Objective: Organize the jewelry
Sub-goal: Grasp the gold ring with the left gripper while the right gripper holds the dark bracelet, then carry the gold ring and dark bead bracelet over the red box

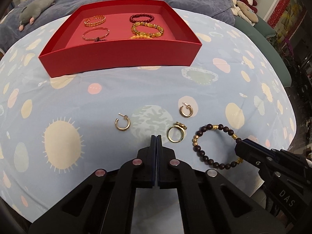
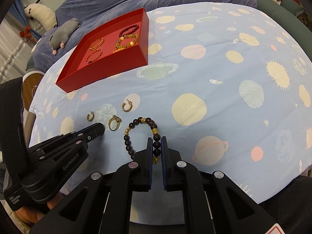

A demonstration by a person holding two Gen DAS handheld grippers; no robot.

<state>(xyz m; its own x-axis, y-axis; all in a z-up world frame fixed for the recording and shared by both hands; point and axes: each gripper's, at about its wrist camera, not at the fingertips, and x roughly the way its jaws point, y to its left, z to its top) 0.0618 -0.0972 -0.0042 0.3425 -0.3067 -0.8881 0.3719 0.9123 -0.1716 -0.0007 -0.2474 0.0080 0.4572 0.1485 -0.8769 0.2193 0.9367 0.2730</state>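
Dark wooden bead bracelet with gold spacers (image 2: 136, 136) lies flat on the space-print blue tablecloth (image 2: 214, 78), near its front edge, loop stretched front to back. Right gripper (image 2: 157, 142) is clamped on its right-hand strand. Left gripper (image 1: 156, 138) is fully closed on nothing, tips just beside the gold ring (image 1: 175, 134). Two gold hoop earrings (image 1: 122, 124) sit just behind. Red cardboard tray (image 1: 120, 54), toward the back edge, holds four bracelets.

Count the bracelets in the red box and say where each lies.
4: gold chain back left, thin bangle front left, dark red beads back right, yellow beads front right. None seem hidden.
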